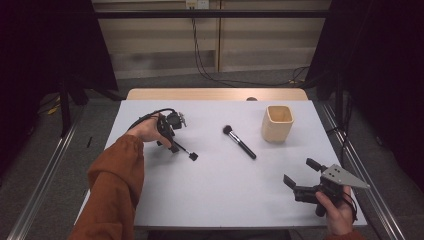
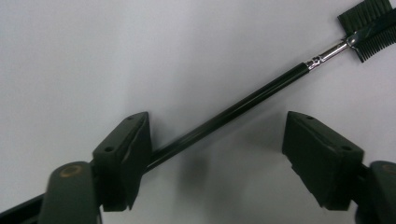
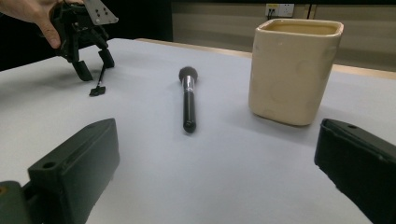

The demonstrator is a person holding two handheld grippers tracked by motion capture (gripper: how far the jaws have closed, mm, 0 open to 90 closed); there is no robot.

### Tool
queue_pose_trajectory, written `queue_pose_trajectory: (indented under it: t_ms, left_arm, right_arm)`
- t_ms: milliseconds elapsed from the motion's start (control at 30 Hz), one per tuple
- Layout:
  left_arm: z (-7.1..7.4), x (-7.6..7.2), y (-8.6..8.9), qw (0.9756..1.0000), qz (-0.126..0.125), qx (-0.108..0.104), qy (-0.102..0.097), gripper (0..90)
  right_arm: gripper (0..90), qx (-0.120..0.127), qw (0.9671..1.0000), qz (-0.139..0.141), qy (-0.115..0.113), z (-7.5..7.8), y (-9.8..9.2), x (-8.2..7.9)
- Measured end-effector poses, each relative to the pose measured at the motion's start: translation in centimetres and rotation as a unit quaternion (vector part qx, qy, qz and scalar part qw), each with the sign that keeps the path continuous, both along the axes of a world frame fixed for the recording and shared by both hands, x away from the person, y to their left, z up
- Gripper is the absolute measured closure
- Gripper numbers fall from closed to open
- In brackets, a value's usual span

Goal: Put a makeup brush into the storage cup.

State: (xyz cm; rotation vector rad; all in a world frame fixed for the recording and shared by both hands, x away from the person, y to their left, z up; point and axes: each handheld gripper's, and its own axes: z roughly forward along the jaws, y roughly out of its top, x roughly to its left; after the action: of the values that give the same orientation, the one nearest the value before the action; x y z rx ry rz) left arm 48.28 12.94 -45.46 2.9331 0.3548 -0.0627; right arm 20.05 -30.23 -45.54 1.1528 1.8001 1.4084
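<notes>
A thin black brow brush (image 1: pixel 186 151) with a small comb head lies on the grey table (image 1: pixel 215 195) at the left. My left gripper (image 1: pixel 170 134) points down over its handle. In the left gripper view the handle (image 2: pixel 261 93) runs slantwise between the jaws of my left gripper (image 2: pixel 219 122). It lies against the left pad and well apart from the right one, so the gripper is open. My right gripper (image 1: pixel 300 171) hovers open near the front right edge with nothing between its jaws. From the right gripper view, the left gripper (image 3: pixel 95 65) stands over the brow brush (image 3: pixel 99 83).
A larger black makeup brush (image 1: pixel 240 142) lies slantwise at mid table, its bristles toward the back left. A beige square cup (image 1: pixel 277 123) stands upright at the back right. The right gripper view has the makeup brush (image 3: pixel 188 100) left of the cup (image 3: pixel 294 70).
</notes>
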Motion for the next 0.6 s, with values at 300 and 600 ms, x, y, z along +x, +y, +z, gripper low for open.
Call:
queue_pose_trajectory:
  t_ms: [300, 600]
  left_arm:
    - [0.52, 0.07, -0.48, 0.9995, -0.006, 0.031, 0.008, 47.7]
    - [0.69, -0.28, -0.71, 0.9989, 0.001, 0.044, 0.020, 68.1]
  right_arm:
    - [0.0, 0.002, 1.0000, -0.001, 0.006, -0.07, 0.03, 0.01]
    - [0.0, -0.004, 1.0000, -0.004, 0.004, -0.03, -0.01, -0.11]
